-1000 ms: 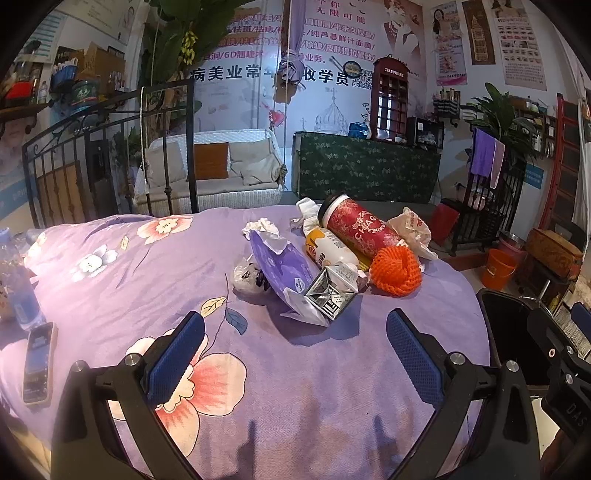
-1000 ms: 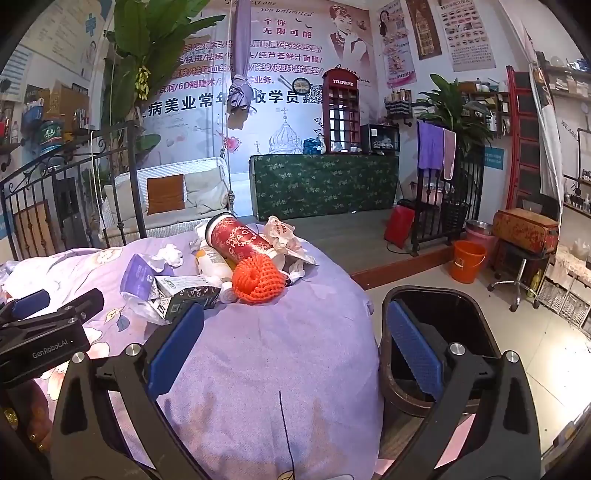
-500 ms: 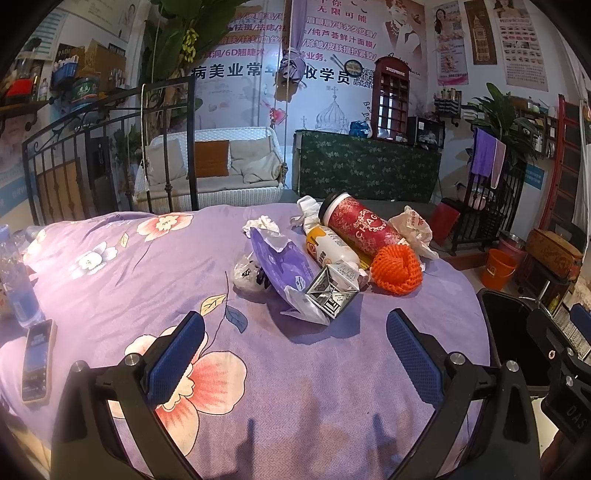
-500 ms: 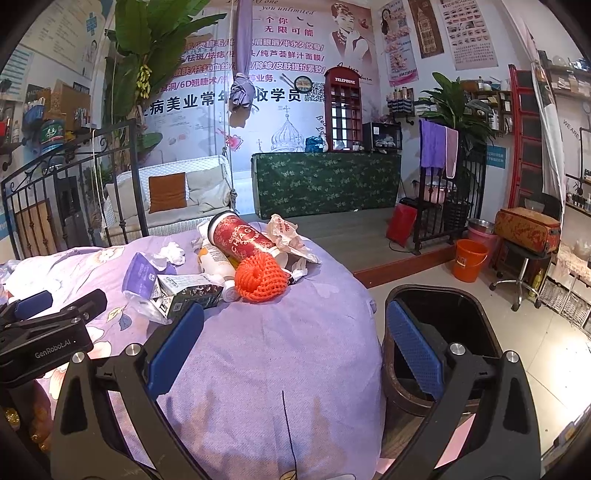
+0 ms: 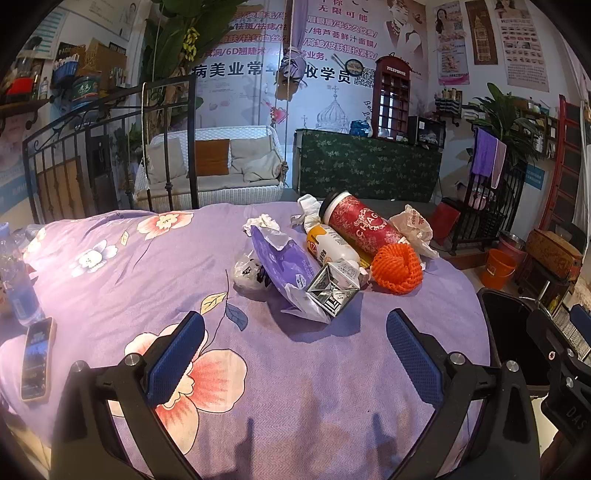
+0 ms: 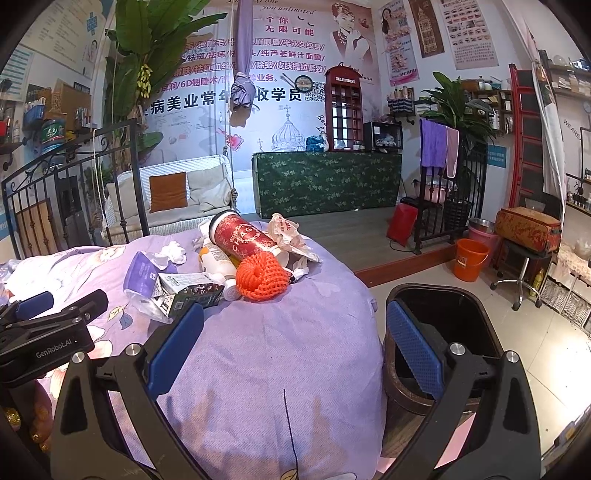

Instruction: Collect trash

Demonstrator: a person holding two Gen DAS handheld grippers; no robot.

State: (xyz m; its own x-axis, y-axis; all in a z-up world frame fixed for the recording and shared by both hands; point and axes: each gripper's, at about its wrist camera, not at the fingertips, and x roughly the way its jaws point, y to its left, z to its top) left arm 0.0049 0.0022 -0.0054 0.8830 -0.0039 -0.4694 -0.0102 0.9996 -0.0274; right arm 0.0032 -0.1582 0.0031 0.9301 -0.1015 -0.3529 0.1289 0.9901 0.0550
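A beauty salon that doubles as living space is indicated. The far wall is covered by a cosmetic-service banner [image 6: 258, 59] and eyebrow-style posters [image 6: 471, 33], while a bed with a purple floral bedspread [image 5: 147, 280] and a cushioned swing seat [image 5: 218, 166] are seen nearer.

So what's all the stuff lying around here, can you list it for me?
red paper cup: one, red, lying on its side at the far end of the pile
orange foam net: one, orange, right edge of the pile
bottle: one, white and orange, beside the cup
carton: one, dark, front of the pile
purple bag: one, left of the carton
bedspread: one, purple, floral, under everything
phone: one, left edge of the bed
bin: one, black, on the floor right of the bed
left gripper: open, empty
right gripper: open, empty
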